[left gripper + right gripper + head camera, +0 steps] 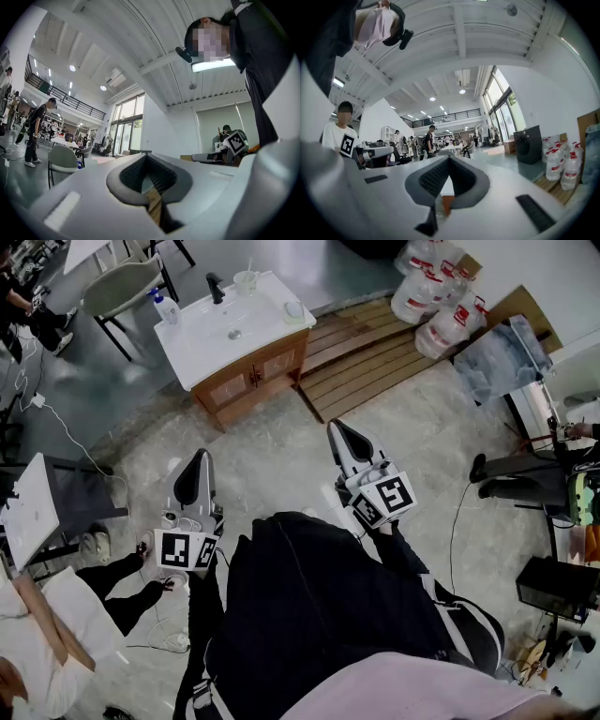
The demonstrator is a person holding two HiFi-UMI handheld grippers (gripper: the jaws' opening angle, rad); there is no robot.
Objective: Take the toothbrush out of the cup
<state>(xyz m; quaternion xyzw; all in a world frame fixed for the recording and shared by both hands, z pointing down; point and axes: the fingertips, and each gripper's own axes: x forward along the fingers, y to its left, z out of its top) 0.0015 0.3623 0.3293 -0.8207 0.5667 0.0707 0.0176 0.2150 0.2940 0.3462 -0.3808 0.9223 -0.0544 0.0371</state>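
Observation:
In the head view a clear cup (246,283) stands at the back of a white washbasin top (202,338), with a thin toothbrush (250,268) sticking up out of it. Both grippers are held low over the floor, well short of the basin. My left gripper (199,458) is shut with nothing between its jaws; in its own view its tip (148,157) points across the hall. My right gripper (333,427) is shut and empty too, its closed tip (449,160) aimed level into the room. Neither gripper view shows the cup.
A black tap (216,287), a pump bottle (166,307) and a small dish (294,310) share the basin top, which sits on a wooden cabinet (253,376). A wooden pallet (366,357) and water jugs (436,296) lie to the right, a chair (122,287) to the left.

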